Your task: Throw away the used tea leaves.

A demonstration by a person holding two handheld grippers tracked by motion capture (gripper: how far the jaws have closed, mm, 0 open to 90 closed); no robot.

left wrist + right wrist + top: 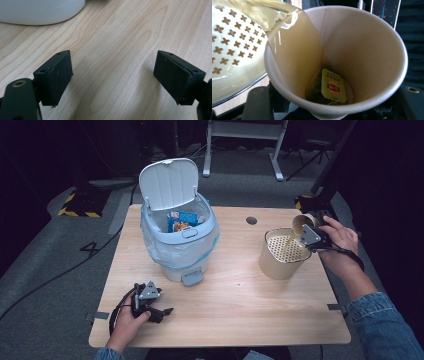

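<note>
My right gripper [306, 226] is shut on a paper cup [302, 222], tipped on its side over a cream bucket with a perforated strainer lid [284, 253] at the table's right. Pale tea [287, 42] streams from the cup [352, 57] onto the strainer lid [234, 50]. A teabag with a yellow tag [332, 87] lies at the cup's bottom. My left gripper [167, 311] rests on the table near the front left, open with nothing between its pads [58, 75].
A pale blue pedal bin [177, 240] with its lid up stands at the table's middle left, lined with a bag and holding a blue wrapper [182, 220]. Its base [37, 11] lies just ahead of my left gripper. A round hole [251, 220] marks the table's far side.
</note>
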